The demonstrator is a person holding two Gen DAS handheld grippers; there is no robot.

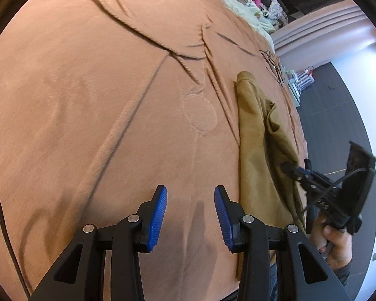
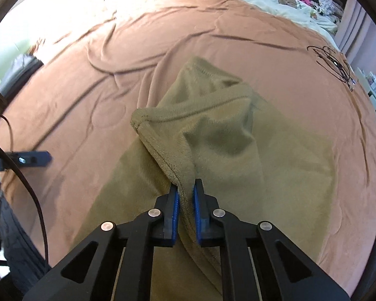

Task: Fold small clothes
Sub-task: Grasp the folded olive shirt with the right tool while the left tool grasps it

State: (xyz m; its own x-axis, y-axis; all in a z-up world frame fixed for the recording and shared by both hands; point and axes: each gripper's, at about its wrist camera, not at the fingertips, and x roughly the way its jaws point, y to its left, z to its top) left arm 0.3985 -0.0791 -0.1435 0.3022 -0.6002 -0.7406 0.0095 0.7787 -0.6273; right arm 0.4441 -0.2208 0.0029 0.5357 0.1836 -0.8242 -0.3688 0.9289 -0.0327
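Right gripper [image 2: 186, 190] is pinching the olive garment's [image 2: 213, 135] hemmed edge, garment lying on the blanket [image 2: 75, 80]. Left gripper [image 1: 190, 195] is hovering beside it, jaws apart, empty. Advice: carry the edge across evenly, keeping hems aligned.

The left gripper [image 1: 190, 215] is showing black angular linkage arms, round silver pivot screws and ribbed blue pads [image 1: 160, 215]. The right gripper [image 2: 186, 200] is looking identical, a black cable [image 2: 35, 200] trailing at nine o'clock. A grey sleeve [image 1: 344, 272] is showing at four o'clock.
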